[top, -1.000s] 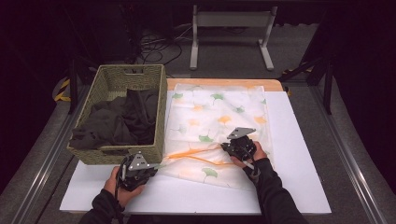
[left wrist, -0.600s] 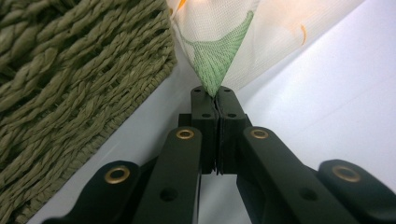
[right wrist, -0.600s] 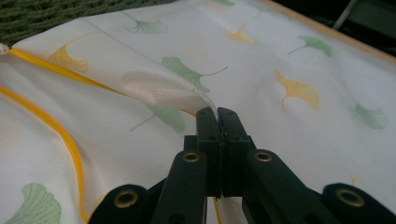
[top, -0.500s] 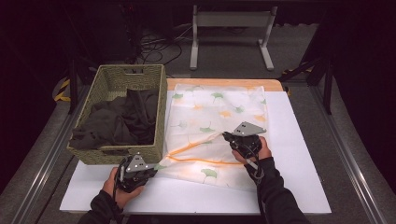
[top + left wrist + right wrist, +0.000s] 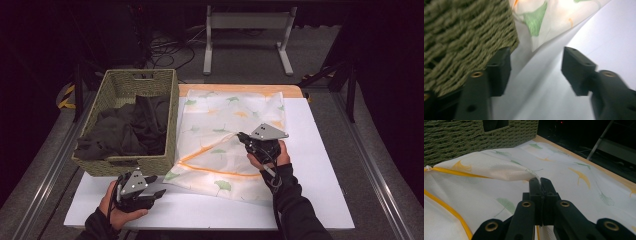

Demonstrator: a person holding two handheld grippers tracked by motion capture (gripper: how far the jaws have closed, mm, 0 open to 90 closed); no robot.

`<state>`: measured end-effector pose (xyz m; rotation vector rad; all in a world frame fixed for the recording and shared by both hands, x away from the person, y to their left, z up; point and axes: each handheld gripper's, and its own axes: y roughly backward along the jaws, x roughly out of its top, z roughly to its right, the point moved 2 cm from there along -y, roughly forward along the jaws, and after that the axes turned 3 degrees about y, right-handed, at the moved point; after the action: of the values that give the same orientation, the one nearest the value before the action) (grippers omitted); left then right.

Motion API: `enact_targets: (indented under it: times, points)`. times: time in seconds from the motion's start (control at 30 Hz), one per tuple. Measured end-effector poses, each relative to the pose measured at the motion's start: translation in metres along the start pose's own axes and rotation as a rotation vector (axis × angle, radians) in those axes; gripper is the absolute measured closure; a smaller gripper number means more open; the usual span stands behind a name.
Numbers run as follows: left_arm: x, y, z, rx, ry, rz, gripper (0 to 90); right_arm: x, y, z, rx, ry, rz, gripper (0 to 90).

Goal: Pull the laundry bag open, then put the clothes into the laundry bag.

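Note:
A white cloth point(image 5: 220, 135) printed with green and orange leaves and edged in orange lies on the white table top point(image 5: 320, 150). My right gripper point(image 5: 242, 136) is shut on a pinched fold of the cloth's edge point(image 5: 524, 173) and holds it raised above the rest. My left gripper point(image 5: 159, 192) sits near the table's front left, beside the wicker basket point(image 5: 135, 85). Its jaws have just been opening and stand apart. In the left gripper view point(image 5: 536, 65) the cloth's corner point(image 5: 541, 22) hangs just ahead of the gap, touching neither pad.
The wicker basket point(image 5: 461, 32) holds dark clothes point(image 5: 125, 130) and stands on the table's left side, close to my left gripper. A metal stand point(image 5: 245, 30) is on the floor beyond the table. A wooden strip point(image 5: 240, 90) runs along the table's far edge.
My left gripper's jaws have opened and let go of the cloth's near left corner. My right gripper has risen with the cloth's edge still pinched in it.

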<state>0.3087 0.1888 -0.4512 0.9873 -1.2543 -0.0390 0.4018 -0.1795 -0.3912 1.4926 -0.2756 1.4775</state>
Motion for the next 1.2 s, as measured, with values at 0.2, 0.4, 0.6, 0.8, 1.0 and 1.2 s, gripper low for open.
enact_targets:
  times: [0.2, 0.4, 0.6, 0.8, 1.0, 1.2]
  points:
    - [0.005, 0.007, -0.002, 0.0, -0.003, 0.03, 24.6, -0.001, 0.0, -0.001, 0.0, -0.001, -0.002, 89.2]
    - [0.009, 0.011, -0.005, 0.003, -0.008, 0.034, 18.3, -0.002, 0.001, 0.0, 0.009, -0.009, -0.003, 89.2]
    - [0.017, 0.022, -0.009, 0.001, -0.012, 0.057, 15.1, -0.003, -0.001, 0.0, 0.031, -0.008, -0.007, 89.2]
    - [0.032, 0.039, -0.021, 0.067, 0.016, 0.129, 10.8, -0.003, 0.0, 0.0, 0.037, -0.009, -0.005, 89.2]
    - [0.059, 0.057, -0.054, 0.115, 0.013, 0.159, 7.5, -0.002, -0.002, 0.0, 0.035, -0.011, -0.009, 89.2]
    - [0.082, 0.058, -0.076, 0.135, -0.002, 0.15, 5.2, 0.0, -0.002, -0.001, 0.033, -0.011, -0.01, 89.2]
